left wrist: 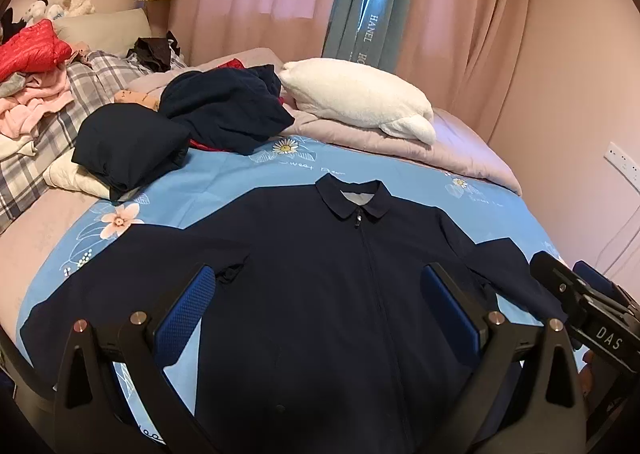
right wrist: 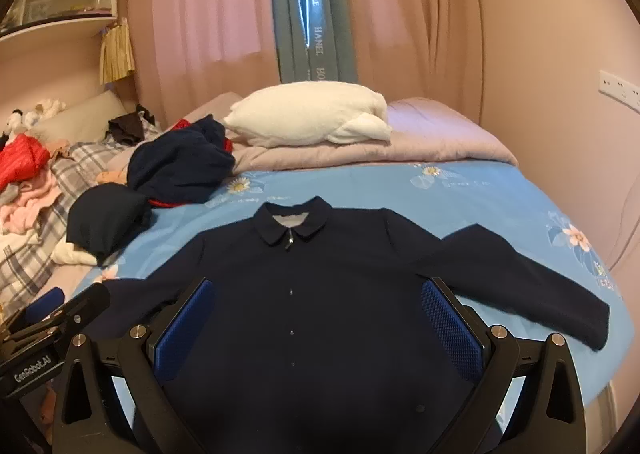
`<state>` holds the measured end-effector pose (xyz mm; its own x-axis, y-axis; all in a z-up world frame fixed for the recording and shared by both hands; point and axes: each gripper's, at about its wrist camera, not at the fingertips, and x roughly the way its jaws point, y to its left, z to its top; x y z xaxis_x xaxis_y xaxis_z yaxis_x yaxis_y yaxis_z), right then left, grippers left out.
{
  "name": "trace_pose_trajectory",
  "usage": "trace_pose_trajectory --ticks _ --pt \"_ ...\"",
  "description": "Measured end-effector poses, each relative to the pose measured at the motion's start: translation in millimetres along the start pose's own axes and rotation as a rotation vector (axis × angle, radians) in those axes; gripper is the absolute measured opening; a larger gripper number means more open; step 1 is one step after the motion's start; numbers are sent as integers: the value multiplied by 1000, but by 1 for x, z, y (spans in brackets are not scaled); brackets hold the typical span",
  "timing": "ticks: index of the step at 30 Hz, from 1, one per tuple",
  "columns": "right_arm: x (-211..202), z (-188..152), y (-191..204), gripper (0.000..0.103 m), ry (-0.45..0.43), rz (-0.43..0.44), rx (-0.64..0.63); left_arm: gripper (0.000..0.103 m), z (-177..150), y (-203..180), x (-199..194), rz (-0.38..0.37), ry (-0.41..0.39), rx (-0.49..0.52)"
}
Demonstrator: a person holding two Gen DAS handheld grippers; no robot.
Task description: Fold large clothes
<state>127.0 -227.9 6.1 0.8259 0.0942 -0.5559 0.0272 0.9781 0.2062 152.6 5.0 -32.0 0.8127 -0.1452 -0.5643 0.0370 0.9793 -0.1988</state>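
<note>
Jacket (left wrist: 320,286), dark navy with a collar and zipped front, lies flat and face up on the blue flowered sheet (left wrist: 224,181) near the bed's front edge, both sleeves spread out toward the side edges. The left gripper (left wrist: 320,310) hovers above its chest, jaws spread wide and holding nothing; the right gripper (right wrist: 316,318) hangs likewise over the front, jaws spread apart and empty (each tool also shows at the margin of the other's view). Toward the bed's far edge a white pillow (right wrist: 308,119) rests on a folded pale quilt (right wrist: 420,141). A heap of dark clothes (left wrist: 188,125) sits near the left edge.
</note>
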Motion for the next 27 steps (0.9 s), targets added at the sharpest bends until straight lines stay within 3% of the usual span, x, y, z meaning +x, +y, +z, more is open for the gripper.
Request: trace_pose_trajectory --ticks 27 --pt "-7 2 -16 102 -10 -12 21 102 -11 0 -4 -13 39 -30"
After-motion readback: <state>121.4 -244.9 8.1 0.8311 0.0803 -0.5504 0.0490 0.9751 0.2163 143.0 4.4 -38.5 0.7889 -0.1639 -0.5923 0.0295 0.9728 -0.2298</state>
